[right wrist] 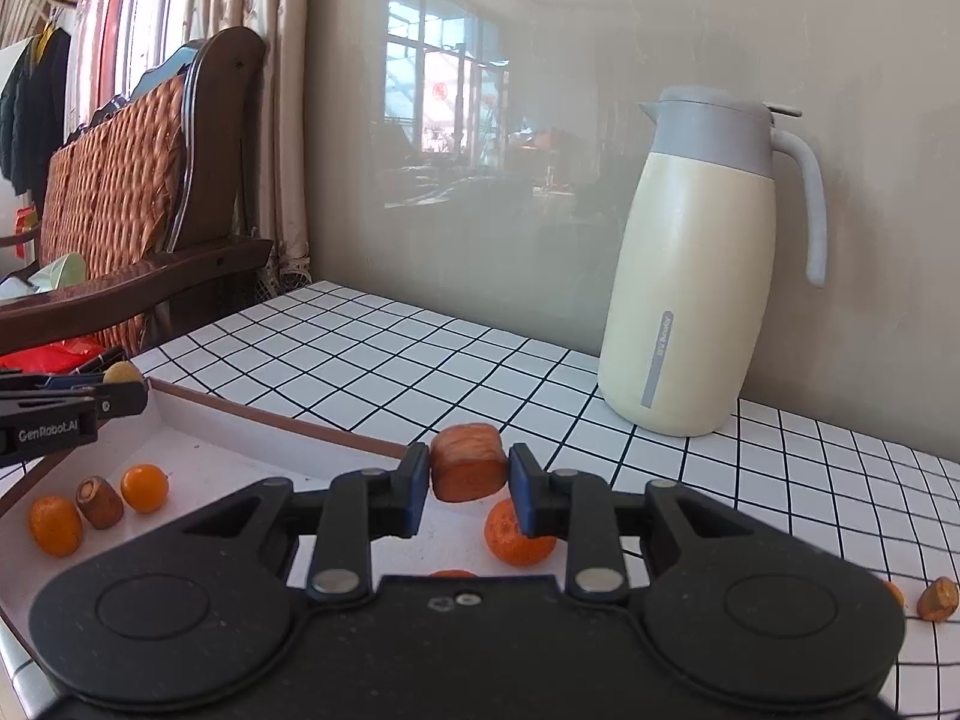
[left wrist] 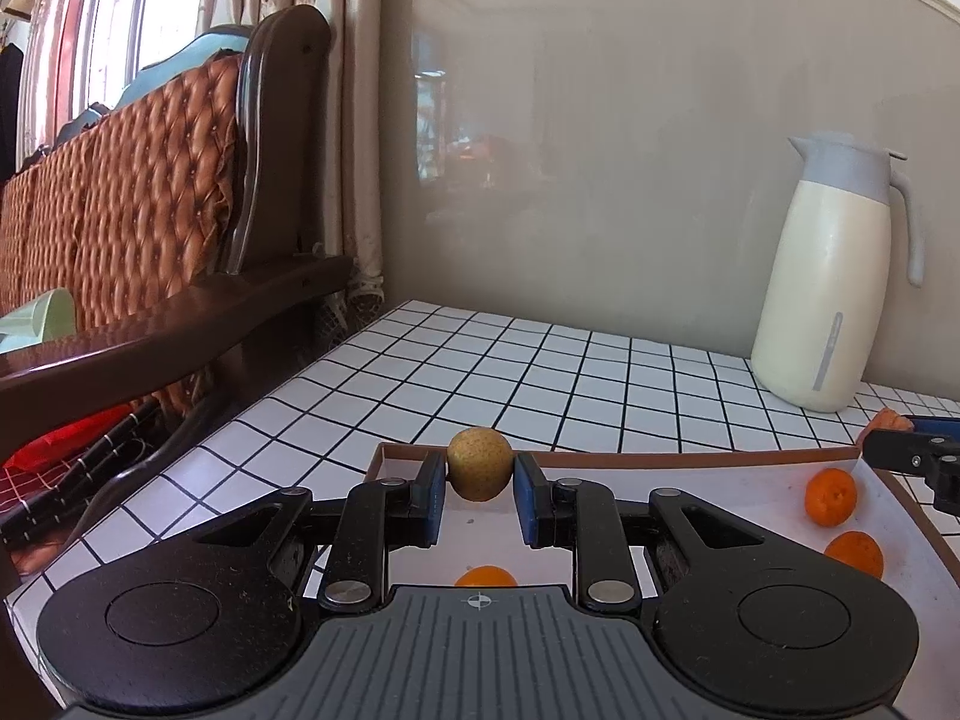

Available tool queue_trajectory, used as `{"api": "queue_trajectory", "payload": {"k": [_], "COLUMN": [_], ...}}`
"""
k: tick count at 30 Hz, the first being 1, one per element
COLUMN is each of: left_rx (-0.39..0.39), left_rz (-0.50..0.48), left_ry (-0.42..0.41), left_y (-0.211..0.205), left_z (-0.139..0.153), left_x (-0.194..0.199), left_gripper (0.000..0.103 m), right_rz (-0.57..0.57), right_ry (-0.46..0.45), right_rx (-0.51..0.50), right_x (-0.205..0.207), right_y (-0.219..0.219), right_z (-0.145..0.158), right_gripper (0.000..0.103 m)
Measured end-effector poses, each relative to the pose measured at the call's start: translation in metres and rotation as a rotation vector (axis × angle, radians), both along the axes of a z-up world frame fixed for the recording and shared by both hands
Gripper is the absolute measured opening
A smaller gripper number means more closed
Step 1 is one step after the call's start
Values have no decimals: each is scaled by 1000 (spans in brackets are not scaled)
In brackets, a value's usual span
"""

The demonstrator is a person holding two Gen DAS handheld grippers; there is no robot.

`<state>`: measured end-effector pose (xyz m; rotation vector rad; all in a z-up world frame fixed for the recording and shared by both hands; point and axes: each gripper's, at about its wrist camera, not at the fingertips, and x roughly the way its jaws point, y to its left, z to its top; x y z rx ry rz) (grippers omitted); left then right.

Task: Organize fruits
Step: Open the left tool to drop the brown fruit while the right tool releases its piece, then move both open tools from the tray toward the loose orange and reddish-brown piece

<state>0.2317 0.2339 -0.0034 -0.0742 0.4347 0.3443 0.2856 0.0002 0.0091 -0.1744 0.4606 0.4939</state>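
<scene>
Left gripper (left wrist: 480, 477): clamped on the round tan fruit (left wrist: 480, 463); light, firm, smooth, roll-prone.
Right gripper (right wrist: 470, 468): pinching the carrot chunk (right wrist: 468, 461) across its sides; stiff, light.

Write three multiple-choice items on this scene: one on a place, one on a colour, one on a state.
1. The jug stands: A on the floor; B on the tiled table, by the wall; C on a shelf.
2. The round fruit in the left gripper is: A tan; B green; C purple.
3. The right gripper is: A open, empty; B out of view; C shut on an orange-brown chunk.
Key: B, its base rests on the tiles; A, its skin is speckled tan; C, both fingers press the chunk's sides.
</scene>
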Motion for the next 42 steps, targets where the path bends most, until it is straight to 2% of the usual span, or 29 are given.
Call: {"api": "queue_trajectory", "payload": {"k": [1,2,3,4,12,21,24,27,32,34,38,42], "left_rx": [1,7,17,17,12,22,46,72,97,109,49,54], "left_rz": [22,46,61,53,12,24,33,52,81,80,16,-26], "left_ry": [-6,-25,-62,-75,-56,-60,-85,-132,-206,-206,-152,-170], "left_y": [0,0,0,0,-1,-5,-13,-25,-45,-55,-77,-104], "left_z": [0,0,0,0,-1,2,7,15,23,23,20,21], "left_x": [-1,-4,-9,-10,-10,-15,-23,-35,-52,-58,-65,-80], "left_gripper": [50,79,101,103,103,103,103,103,103,103,103,103], "right_rz": [-8,-19,-33,-47,-41,-36,-31,-7,-53,-50,-47,-88], "right_ry": [-5,-26,-58,-102,-80,-66,-78,-127,-308,-301,-243,-224], "right_rx": [-24,-39,-38,-26,0,14,19,40,-40,-39,-24,-3], "right_x": [2,2,0,-4,-1,-2,-10,-23,-53,-60,-69,-82], "right_y": [2,2,1,-2,-6,-6,-8,-12,-14,-23,-45,-70], "right_z": [-1,-2,-2,-3,-2,-2,1,8,15,15,17,19], "right_gripper": [47,87,98,97,97,97,97,97,97,97,97,97]}}
